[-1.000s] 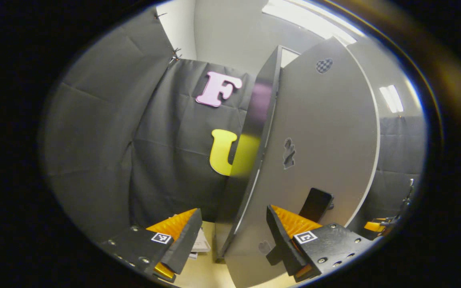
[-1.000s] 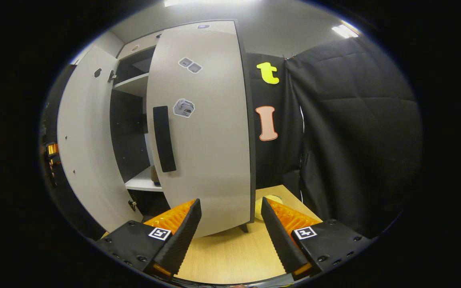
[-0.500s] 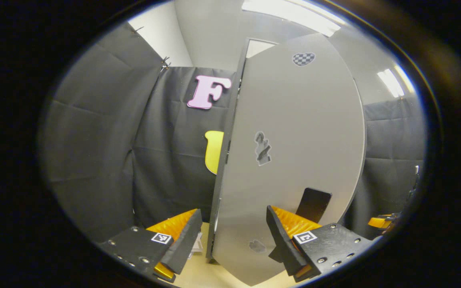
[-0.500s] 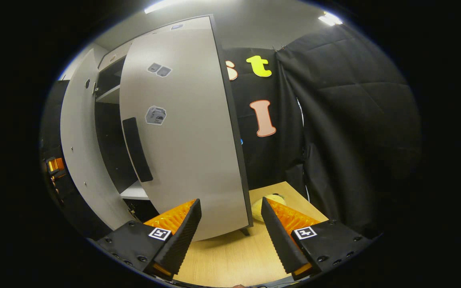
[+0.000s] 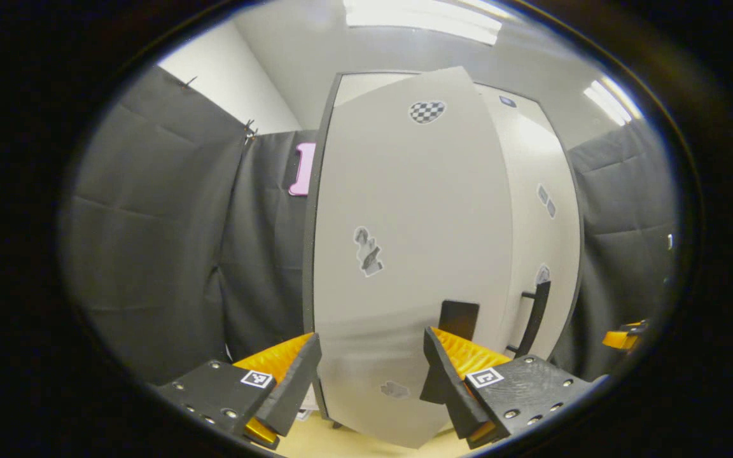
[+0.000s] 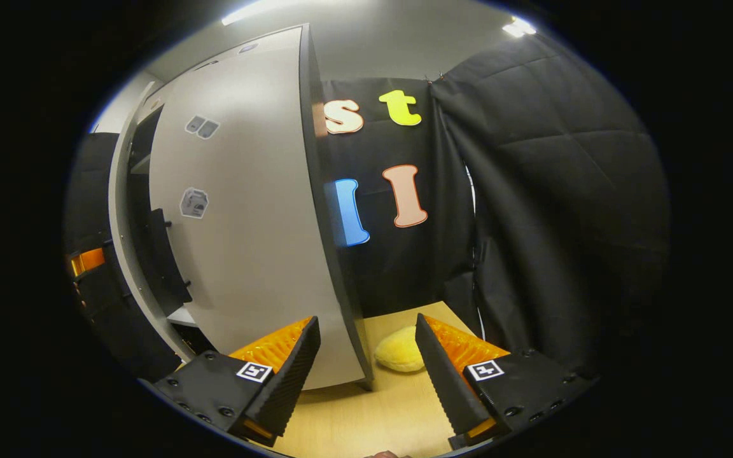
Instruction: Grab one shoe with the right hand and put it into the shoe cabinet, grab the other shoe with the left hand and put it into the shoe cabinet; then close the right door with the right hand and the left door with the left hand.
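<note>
— Doors are the job now. Which one is left?
— Both, I think. The right door (image 6: 245, 242) looks almost shut; the left door (image 5: 404, 254) at my 12 o'clock covers most of the shoe cabinet (image 6: 134, 191).
— Grippers?
— Left gripper (image 5: 369, 375) is wide open, holding nothing. Right gripper (image 6: 366, 369) too.
— Shoes?
— I can't see them, maybe inside. Next, push each door flat.

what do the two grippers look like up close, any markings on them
Both the left gripper and the right gripper have two wedge-shaped fingers with ridged inner faces, set on black blocks dotted with small screws. Each block carries a small square black-and-white tag near the finger base.
</note>
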Tool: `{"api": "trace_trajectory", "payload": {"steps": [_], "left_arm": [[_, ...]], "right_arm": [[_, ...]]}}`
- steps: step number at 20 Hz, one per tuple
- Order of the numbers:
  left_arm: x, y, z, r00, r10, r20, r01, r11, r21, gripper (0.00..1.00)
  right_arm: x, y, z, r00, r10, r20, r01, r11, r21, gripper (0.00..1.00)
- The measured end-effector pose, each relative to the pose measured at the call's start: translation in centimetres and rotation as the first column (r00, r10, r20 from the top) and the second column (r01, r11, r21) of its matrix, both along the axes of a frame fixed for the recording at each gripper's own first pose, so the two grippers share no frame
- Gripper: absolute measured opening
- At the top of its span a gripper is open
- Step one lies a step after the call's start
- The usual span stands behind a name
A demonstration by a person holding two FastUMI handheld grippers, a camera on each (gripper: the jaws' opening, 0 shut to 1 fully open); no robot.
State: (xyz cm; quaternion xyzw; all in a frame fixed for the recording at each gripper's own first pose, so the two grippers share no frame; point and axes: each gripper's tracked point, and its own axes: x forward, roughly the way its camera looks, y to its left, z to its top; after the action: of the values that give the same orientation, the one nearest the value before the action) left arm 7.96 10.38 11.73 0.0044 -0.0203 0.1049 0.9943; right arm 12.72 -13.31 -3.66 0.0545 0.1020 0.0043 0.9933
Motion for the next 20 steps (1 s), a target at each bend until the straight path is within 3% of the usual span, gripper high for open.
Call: {"api": "trace_trajectory", "payload": {"steps": [2,3,10,11,15,16,20], "left_arm": [[-1.4,-1.0,0.3,1.0,0.008,0.022,-0.008,1.0,-0.007,0.99],[-2.2,-1.7,0.4,1.0,0.0,0.03,0.0,1.0,-0.011,0.99],[-5.6,-1.6,-0.1,0.999,0.014,0.041,-0.012,0.999,-0.043,0.98],[-6.2,-1.3,-0.2,0.999,0.016,0.043,-0.014,0.998,-0.054,0.98],[-7.9,-0.6,-1.4,0.998,0.004,0.057,0.003,0.993,-0.118,0.99],[-8.4,-0.4,-1.9,0.999,-0.002,0.054,0.009,0.991,-0.131,0.99],[-9.3,0.5,-4.0,0.998,-0.023,0.052,0.033,0.982,-0.184,0.99]], "right_arm": [[0.5,-0.3,-0.2,1.0,0.026,0.0,-0.026,1.0,-0.006,0.92],[0.7,-0.4,-0.2,1.0,0.025,0.003,-0.025,1.0,-0.011,0.95],[0.4,-0.1,0.9,0.998,-0.044,0.04,0.047,0.995,-0.09,0.95],[0.1,0.7,1.0,0.999,-0.03,0.034,0.033,0.996,-0.079,0.92],[-1.6,2.8,2.4,0.998,0.006,0.061,0.0,0.995,-0.103,0.95],[-1.9,3.6,2.2,0.998,0.019,0.057,-0.012,0.994,-0.11,0.92],[-4.3,7.7,1.1,0.996,0.091,0.006,-0.09,0.992,-0.088,0.95]]}}
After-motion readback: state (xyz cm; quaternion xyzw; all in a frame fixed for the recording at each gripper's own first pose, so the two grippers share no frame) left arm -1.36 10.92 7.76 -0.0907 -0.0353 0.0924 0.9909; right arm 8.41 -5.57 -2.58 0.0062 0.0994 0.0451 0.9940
